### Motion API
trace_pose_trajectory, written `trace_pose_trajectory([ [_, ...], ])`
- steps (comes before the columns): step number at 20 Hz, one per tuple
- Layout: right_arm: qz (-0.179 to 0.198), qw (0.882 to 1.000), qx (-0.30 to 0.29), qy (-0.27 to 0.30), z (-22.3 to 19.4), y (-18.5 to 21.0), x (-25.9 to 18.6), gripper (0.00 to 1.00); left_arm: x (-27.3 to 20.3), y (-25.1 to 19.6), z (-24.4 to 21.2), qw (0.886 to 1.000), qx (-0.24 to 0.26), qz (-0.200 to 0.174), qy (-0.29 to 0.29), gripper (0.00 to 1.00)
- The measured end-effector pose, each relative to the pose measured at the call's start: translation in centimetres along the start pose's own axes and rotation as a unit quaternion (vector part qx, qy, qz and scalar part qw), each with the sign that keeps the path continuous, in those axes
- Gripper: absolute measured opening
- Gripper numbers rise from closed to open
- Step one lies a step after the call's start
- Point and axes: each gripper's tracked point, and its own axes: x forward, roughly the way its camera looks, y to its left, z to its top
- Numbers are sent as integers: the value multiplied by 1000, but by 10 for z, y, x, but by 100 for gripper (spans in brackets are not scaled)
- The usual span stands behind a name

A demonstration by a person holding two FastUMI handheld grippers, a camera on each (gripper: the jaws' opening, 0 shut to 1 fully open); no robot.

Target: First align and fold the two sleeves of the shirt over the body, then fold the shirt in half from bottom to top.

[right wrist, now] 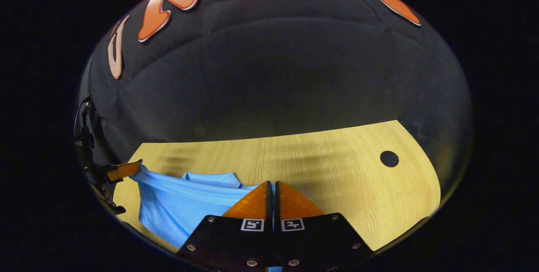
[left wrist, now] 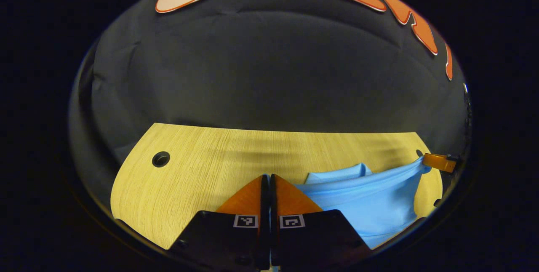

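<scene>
Blue shirt stretches across the lower frame between left tongs and right tongs, both pinching its edge

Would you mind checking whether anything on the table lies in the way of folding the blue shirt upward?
Nothing visible does. Both hand-held grippers are at the shirt, stretched between them. Beyond it the table shows bare wood and a cable hole off to the side.

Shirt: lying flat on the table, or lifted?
Lifted: the shirt stretches taut between the left gripper and right gripper, above the table.
</scene>
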Motion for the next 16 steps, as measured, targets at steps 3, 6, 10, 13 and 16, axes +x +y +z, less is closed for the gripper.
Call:
trace_pose_trajectory([
  [3,-11,1000,-3,7,-11,-1,21,1,21,-2,-20,1000,6,22,19,5],
  [6,-20,999,11,33,-26,-5,30,3,32,-6,-39,998,15,27,49,12],
  [10,-43,998,-13,38,-27,-23,24,21,25,-8,-42,998,-7,38,55,48],
  [13,-60,998,-33,18,-11,-31,2,55,12,-9,-37,998,-24,37,47,83],
  [16,-61,997,-42,-12,5,-27,-31,84,-25,-4,-16,999,-19,27,14,99],
])
